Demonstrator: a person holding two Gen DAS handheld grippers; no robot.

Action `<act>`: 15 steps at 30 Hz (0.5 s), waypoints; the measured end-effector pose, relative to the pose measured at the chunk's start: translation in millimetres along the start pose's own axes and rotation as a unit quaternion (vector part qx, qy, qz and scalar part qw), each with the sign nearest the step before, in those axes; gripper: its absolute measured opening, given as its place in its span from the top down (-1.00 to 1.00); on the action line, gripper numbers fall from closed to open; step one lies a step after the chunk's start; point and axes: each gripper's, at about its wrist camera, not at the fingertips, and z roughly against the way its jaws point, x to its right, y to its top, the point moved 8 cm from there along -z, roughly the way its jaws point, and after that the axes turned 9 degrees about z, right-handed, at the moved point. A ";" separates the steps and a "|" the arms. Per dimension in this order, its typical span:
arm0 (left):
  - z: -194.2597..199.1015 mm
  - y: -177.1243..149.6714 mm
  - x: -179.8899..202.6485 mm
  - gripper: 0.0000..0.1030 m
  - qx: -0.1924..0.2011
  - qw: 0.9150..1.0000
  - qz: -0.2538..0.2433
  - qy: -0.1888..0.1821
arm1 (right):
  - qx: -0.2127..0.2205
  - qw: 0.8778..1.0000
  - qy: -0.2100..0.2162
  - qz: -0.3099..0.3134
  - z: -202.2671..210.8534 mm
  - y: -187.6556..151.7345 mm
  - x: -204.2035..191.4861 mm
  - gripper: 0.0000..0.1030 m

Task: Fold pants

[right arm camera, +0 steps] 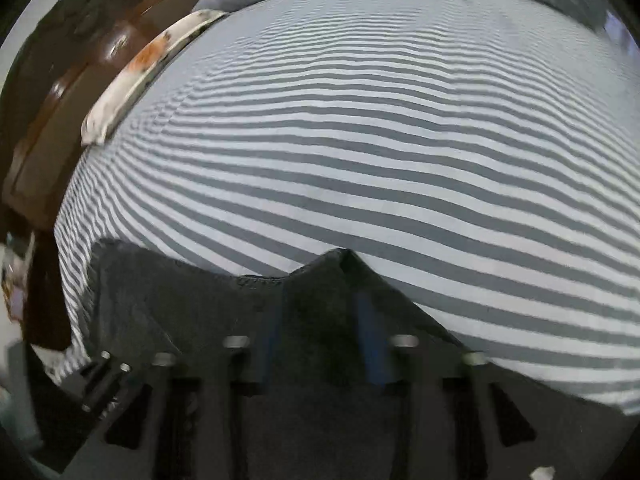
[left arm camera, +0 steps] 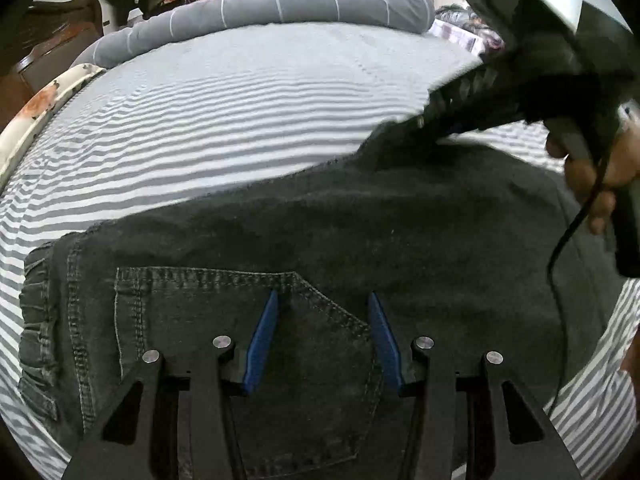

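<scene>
Striped bed sheet [left arm camera: 240,92] was covered by dark pants [left arm camera: 320,232]; left gripper [left arm camera: 324,304] was held apart above them, right gripper [right arm camera: 320,312] clamped on their cloth.

Two fisheye views, each looking steeply down along its own gripper's fingers, close above dark pants [left arm camera: 320,220] on a striped bed sheet [left arm camera: 200,100]. Both share the sheet and grey rolled bedding [left arm camera: 280,0] beyond the fingertips.

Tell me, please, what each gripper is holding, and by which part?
The right gripper pinches a raised edge fold of the dark denim pants. The left gripper holds nothing; its jaws stand open above the back pocket.
</scene>
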 end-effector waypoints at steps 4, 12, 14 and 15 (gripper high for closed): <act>13.2 14.8 -2.8 0.05 0.028 0.999 0.022 -0.017 | 0.038 0.999 0.008 -0.010 16.7 6.7 9.3 0.91; -4.4 13.0 -19.2 0.05 0.007 0.999 0.032 0.012 | 0.046 0.998 -0.011 -0.034 -3.1 20.8 28.4 0.98; -4.9 13.5 -20.6 0.05 0.008 0.999 0.030 0.016 | 0.053 0.998 -0.016 -0.044 -1.3 21.1 33.3 0.90; -4.9 13.3 -20.0 0.05 0.006 0.999 0.030 0.017 | 0.056 0.997 -0.012 -0.048 1.8 21.5 33.8 0.90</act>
